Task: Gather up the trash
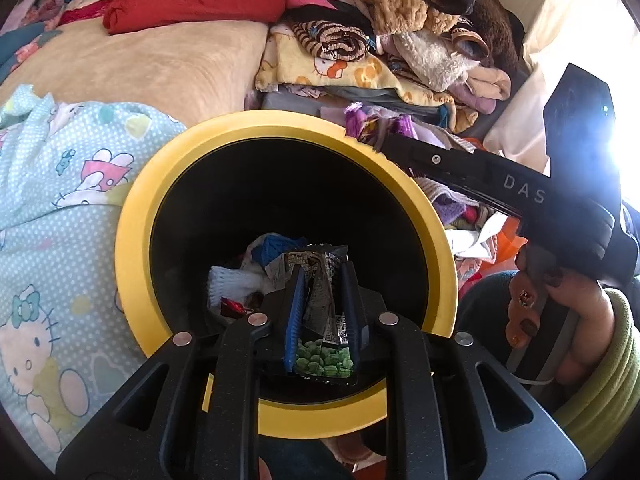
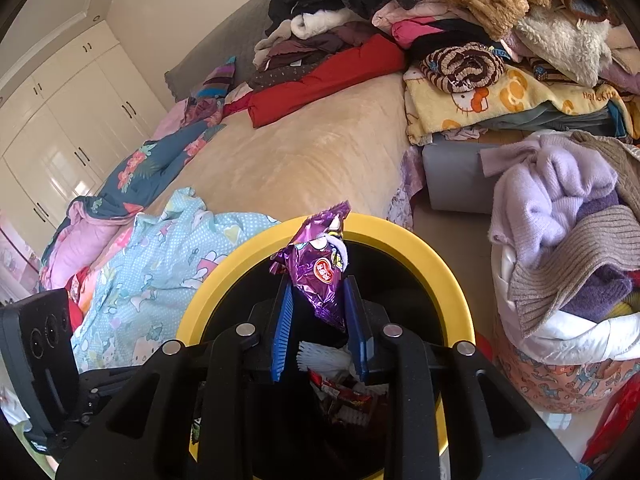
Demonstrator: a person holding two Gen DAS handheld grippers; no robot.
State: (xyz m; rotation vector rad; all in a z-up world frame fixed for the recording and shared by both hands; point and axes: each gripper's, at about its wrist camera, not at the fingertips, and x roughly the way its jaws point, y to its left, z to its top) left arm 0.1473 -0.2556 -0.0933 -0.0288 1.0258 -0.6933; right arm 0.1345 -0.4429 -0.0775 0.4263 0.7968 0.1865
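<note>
A black bin with a yellow rim [image 1: 132,224] stands by the bed, with several wrappers and white foam netting [image 1: 234,284] at its bottom. My left gripper [image 1: 322,276] hangs over the bin's mouth, shut on a crumpled silver and green pea snack wrapper [image 1: 322,344]. My right gripper [image 2: 318,286] is above the same bin's yellow rim [image 2: 404,240], shut on a purple foil wrapper [image 2: 320,276]. The left wrist view shows the purple wrapper [image 1: 360,122] at the bin's far rim, and a hand [image 1: 560,316] on the right gripper's handle.
A bed with a beige blanket [image 2: 304,156] and a light blue cartoon quilt [image 1: 60,184] lies behind the bin. Piles of clothes [image 2: 500,40] cover its far side. A basket heaped with knitwear [image 2: 560,216] stands to the right. White wardrobes [image 2: 60,120] line the left wall.
</note>
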